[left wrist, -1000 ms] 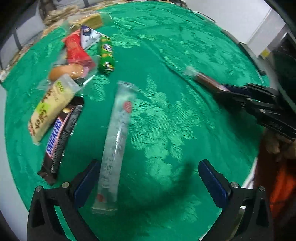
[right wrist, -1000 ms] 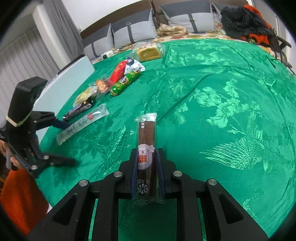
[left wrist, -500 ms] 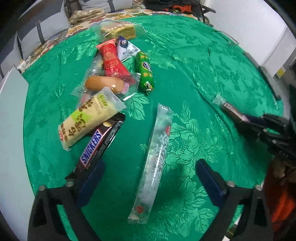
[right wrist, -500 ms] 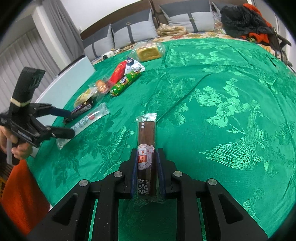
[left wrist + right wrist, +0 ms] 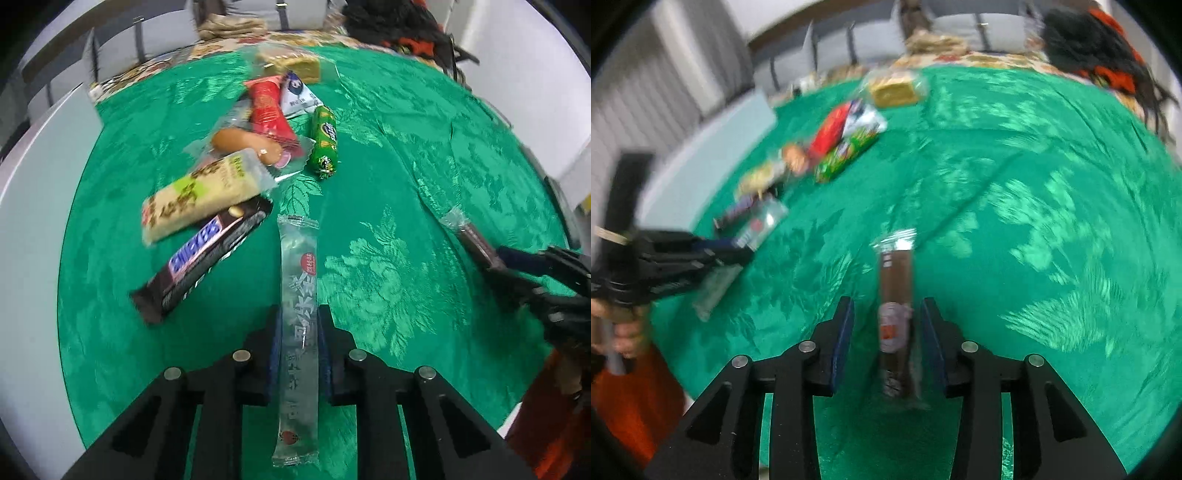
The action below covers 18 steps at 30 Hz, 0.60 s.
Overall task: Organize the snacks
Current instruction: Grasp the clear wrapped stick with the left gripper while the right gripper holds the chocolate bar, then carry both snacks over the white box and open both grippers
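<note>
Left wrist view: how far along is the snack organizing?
Done: most snacks lie grouped beside the Snickers bar. In hand: the left tool is shut on the clear long packet; the right tool stands open around the brown stick. Left: both likely need placing with the group.

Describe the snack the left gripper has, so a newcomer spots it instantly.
On the green tablecloth, look nearest the camera, right of the Snickers bar. The long silvery see-through packet sits between the left gripper fingers, the only clear sleeve, with a red round sticker.
</note>
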Each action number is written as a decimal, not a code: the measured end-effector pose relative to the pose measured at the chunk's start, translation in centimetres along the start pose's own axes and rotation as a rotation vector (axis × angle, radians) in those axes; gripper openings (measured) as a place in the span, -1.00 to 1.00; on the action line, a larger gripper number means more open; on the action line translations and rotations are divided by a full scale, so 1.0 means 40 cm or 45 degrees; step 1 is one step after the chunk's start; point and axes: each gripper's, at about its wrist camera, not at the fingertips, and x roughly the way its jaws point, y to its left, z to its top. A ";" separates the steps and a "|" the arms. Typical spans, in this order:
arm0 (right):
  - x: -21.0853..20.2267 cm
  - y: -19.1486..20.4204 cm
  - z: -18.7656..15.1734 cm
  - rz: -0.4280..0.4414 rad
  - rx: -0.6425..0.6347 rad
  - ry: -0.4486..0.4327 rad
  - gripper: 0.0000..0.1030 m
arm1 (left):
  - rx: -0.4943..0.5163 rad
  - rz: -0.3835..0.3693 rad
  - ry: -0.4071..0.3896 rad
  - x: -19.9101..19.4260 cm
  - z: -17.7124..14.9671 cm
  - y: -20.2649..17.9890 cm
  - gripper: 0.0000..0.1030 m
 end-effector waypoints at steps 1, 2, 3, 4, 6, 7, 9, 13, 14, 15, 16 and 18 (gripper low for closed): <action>0.014 0.018 0.007 -0.043 -0.038 0.044 -0.20 | -0.016 -0.007 -0.014 -0.009 -0.004 0.003 -0.66; 0.033 0.034 0.016 -0.098 -0.068 0.103 -0.21 | -0.037 -0.015 -0.032 -0.023 -0.009 0.009 -0.66; 0.037 0.037 0.021 -0.119 -0.067 0.118 -0.32 | -0.063 -0.027 -0.053 -0.039 -0.013 0.018 -0.66; 0.040 0.035 0.027 -0.127 -0.053 0.130 -0.43 | -0.095 -0.045 -0.075 -0.055 -0.015 0.026 -0.66; 0.038 0.015 0.033 -0.100 0.005 0.140 -0.62 | -0.149 -0.074 -0.115 -0.093 -0.028 0.047 -0.66; 0.037 0.005 0.033 -0.079 0.035 0.145 -0.62 | -0.172 -0.086 -0.140 -0.114 -0.032 0.056 -0.66; 0.028 -0.017 0.031 -0.044 0.102 0.149 -0.63 | -0.204 -0.102 -0.196 -0.165 -0.041 0.079 -0.66; -0.022 -0.030 0.041 0.065 0.210 0.091 -0.63 | -0.263 -0.136 -0.293 -0.258 -0.045 0.122 -0.66; -0.044 -0.023 0.058 0.090 0.225 0.063 -0.63 | -0.283 -0.146 -0.320 -0.285 -0.045 0.139 -0.66; -0.061 -0.008 0.072 0.108 0.228 0.043 -0.63 | -0.304 -0.157 -0.349 -0.316 -0.043 0.159 -0.66; -0.076 0.002 0.089 0.129 0.229 0.024 -0.63 | -0.320 -0.163 -0.371 -0.338 -0.041 0.176 -0.66; -0.114 0.048 0.139 0.183 0.215 -0.030 -0.63 | -0.353 -0.165 -0.420 -0.390 -0.039 0.221 -0.66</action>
